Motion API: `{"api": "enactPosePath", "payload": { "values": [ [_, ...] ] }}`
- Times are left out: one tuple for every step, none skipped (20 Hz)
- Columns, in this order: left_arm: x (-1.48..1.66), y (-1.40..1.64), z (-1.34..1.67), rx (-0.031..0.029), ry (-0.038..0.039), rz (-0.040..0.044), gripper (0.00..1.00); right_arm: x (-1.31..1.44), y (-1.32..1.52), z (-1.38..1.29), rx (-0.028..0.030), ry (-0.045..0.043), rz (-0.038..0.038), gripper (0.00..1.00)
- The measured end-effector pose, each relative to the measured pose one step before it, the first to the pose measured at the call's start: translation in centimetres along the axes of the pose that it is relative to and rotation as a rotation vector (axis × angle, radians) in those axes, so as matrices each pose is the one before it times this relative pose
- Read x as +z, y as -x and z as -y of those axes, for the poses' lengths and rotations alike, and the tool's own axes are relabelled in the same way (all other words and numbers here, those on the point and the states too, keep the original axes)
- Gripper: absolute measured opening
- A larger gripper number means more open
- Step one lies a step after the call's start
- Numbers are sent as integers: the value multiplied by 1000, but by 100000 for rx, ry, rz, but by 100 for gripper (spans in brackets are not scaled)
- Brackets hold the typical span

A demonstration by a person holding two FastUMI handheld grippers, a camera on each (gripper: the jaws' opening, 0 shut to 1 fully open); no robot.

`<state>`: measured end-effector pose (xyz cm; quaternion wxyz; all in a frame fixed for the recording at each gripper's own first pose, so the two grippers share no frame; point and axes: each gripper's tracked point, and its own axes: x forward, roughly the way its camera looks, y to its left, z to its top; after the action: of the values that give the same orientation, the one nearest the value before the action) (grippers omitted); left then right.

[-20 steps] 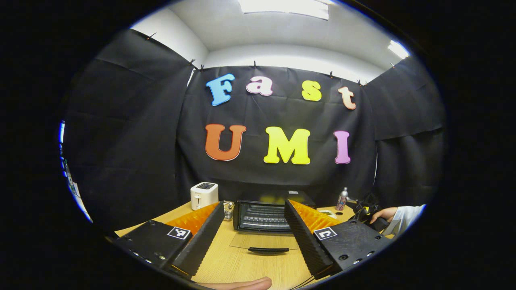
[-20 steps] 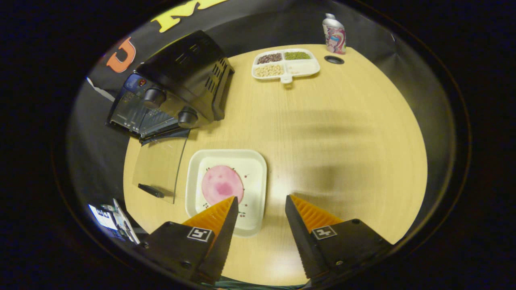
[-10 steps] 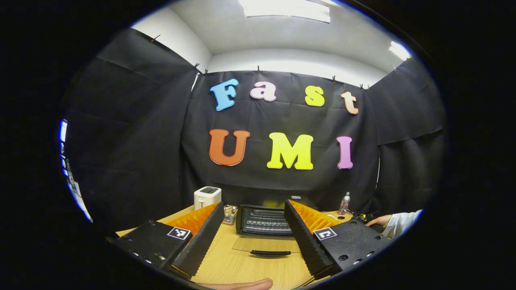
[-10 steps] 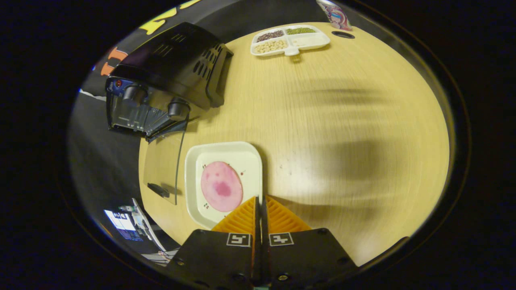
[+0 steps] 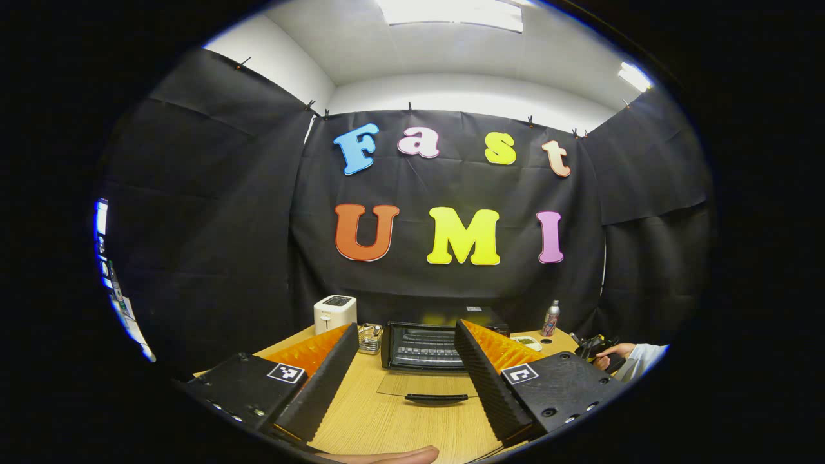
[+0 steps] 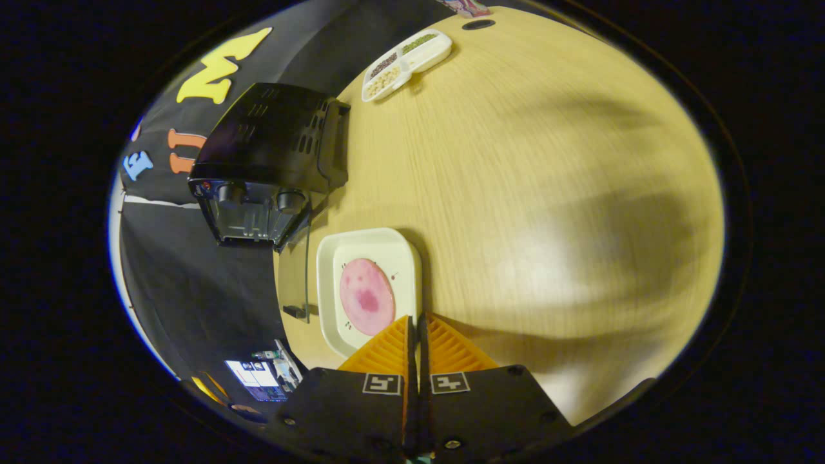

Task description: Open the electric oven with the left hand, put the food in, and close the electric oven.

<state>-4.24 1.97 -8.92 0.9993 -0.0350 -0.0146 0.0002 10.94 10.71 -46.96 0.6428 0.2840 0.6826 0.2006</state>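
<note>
1. Left gripper view: left gripper (image 5: pixel 407 351) held above the wooden table (image 5: pixel 380 425), fingers spread wide apart, nothing between them.
2. Electric oven (image 5: pixel 422 345) straight ahead between the fingers, at the far side of the table; glass door (image 5: pixel 427 385) folded down flat onto the table, dark handle (image 5: pixel 436 398) nearest the camera. Wire rack visible inside.
3. White toaster (image 5: pixel 334 313) left of the oven, small glass container (image 5: pixel 370 339) between them. Bottle (image 5: pixel 550 318) to the right; print on it too small to read.
4. Right gripper view: right gripper (image 6: pixel 416 332) fingers pressed together at the near rim of the white plate (image 6: pixel 406 254); probably pinching the rim, contact hidden.
5. Food (image 6: pixel 367 305), a pink round slice, lying on the plate, beside the open oven door.
6. Divided tray (image 6: pixel 405 55) of beans far across the table. No legible writing on the oven.
</note>
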Motion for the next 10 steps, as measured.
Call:
{"api": "enactPosePath", "payload": {
  "values": [
    [-11, 152, 47, -232, -463, 0, 95, -118, 859, 636, -1414, 351, 1346, 4],
    [-11, 31, -9, -50, -700, 36, 95, 3, 797, 596, -1823, 305, 1022, 0],
    [-57, 213, -41, 290, -626, -195, 95, 160, 841, 153, -1143, 727, 1080, 0],
    [-101, 142, 32, 84, -470, -251, 95, 116, 762, 53, -595, 1007, 910, 4],
    [-159, 116, 224, -460, -406, -559, 95, -74, 773, -293, -32, 1268, 698, 1],
    [-199, 200, 207, -458, -445, -534, 95, -56, 698, -348, 55, 1138, 910, 1],
    [-87, 170, 21, -288, -438, -614, 95, -133, 627, -517, 144, 1209, 625, 4],
    [-229, 38, -14, 257, -345, -733, 95, -76, 524, -601, 121, 1449, 356, 4],
    [-90, 146, -121, 420, -169, -85, 95, -193, 582, -721, 656, 1908, 466, 4],
    [81, 73, -85, -153, -185, -144, 95, -14, 384, -818, 525, 1889, 358, 4]
  ]
}}
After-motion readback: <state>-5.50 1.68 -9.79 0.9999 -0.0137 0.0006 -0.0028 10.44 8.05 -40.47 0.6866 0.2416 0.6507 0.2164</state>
